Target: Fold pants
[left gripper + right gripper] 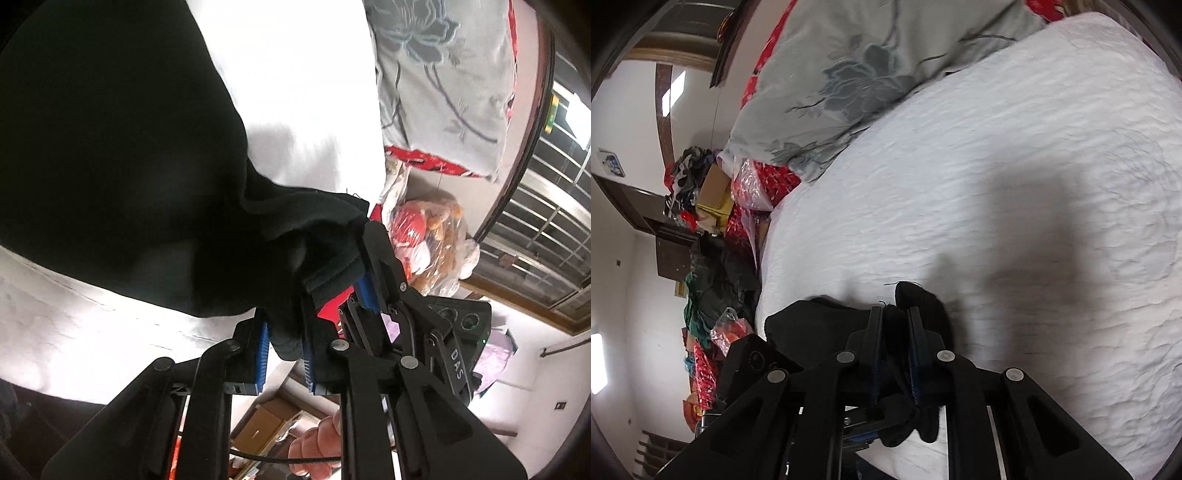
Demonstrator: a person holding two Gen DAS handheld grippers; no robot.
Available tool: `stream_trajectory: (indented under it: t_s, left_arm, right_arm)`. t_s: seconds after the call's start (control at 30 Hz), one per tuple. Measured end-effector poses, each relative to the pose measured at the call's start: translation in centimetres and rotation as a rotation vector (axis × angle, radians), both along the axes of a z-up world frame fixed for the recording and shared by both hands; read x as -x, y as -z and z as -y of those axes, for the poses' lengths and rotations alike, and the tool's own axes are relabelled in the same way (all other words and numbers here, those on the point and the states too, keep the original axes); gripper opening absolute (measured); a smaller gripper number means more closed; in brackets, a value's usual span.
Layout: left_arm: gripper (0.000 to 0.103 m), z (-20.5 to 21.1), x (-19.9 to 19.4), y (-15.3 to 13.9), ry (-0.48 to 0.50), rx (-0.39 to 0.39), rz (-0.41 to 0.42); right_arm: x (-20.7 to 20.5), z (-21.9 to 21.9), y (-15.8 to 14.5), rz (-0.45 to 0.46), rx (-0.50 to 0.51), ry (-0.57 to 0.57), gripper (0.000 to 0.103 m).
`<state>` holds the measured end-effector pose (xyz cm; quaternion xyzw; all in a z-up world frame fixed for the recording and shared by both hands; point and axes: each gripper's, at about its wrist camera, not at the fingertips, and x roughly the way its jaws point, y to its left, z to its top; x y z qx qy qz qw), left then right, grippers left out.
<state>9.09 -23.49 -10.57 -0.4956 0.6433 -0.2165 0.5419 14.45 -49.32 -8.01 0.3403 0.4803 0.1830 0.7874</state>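
Observation:
The black pants (pixel 110 158) hang in a wide dark sheet over the white bed cover (pixel 295 92) in the left wrist view. My left gripper (pixel 284 325) is shut on a bunched edge of the pants between its blue pads. My right gripper (pixel 354 269) shows beside it in the same view, shut on the ribbed edge of the same fabric. In the right wrist view my right gripper (pixel 894 314) is shut on black pants fabric (pixel 820 325), held close above the white bed cover (pixel 997 184). A hand (pixel 317 446) holds the right gripper's handle.
A grey floral pillow (pixel 857 74) with red trim lies at the head of the bed and also shows in the left wrist view (pixel 443 81). Bags of toys (pixel 424 236) and piled clothes and boxes (pixel 709 206) stand beside the bed. A window (pixel 535 221) is at right.

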Motion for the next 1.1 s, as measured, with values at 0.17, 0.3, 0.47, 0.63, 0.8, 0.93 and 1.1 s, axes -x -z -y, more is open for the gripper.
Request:
stream_trajectory:
  t_s: [0.17, 0.3, 0.47, 0.63, 0.8, 0.93, 1.1]
  left_arm:
    - [0.013, -3.1, -0.1, 0.0, -0.048, 0.025, -0.004]
    - [0.013, -6.8, -0.3, 0.4, -0.103, 0.044, -0.019]
    - [0.013, -11.4, -0.5, 1.2, -0.171, 0.039, -0.040]
    - [0.013, -15.4, -0.5, 3.3, -0.239, 0.007, -0.091]
    - [0.013, -18.1, -0.4, 3.7, -0.246, -0.013, -0.098]
    - [0.025, -19.1, -0.4, 1.6, -0.193, -0.105, -0.006]
    - [0.064, -19.9, -0.3, -2.0, -0.141, -0.249, 0.161]
  right_arm:
    - [-0.5, -3.7, -1.0, 0.005, 0.008, -0.027, 0.012]
    - [-1.1, -6.7, -1.0, -0.004, -0.011, -0.051, 0.012]
    - [-1.8, -11.0, -0.3, -0.022, -0.047, -0.080, 0.013]
    - [-2.6, -15.5, 1.7, -0.062, -0.104, -0.098, 0.016]
    - [-3.2, -19.1, 4.4, -0.146, -0.083, -0.097, 0.019]
    - [-2.0, -19.1, 2.8, -0.108, -0.100, -0.085, 0.028]
    - [3.8, -14.1, -0.4, 0.017, -0.222, 0.021, 0.059]
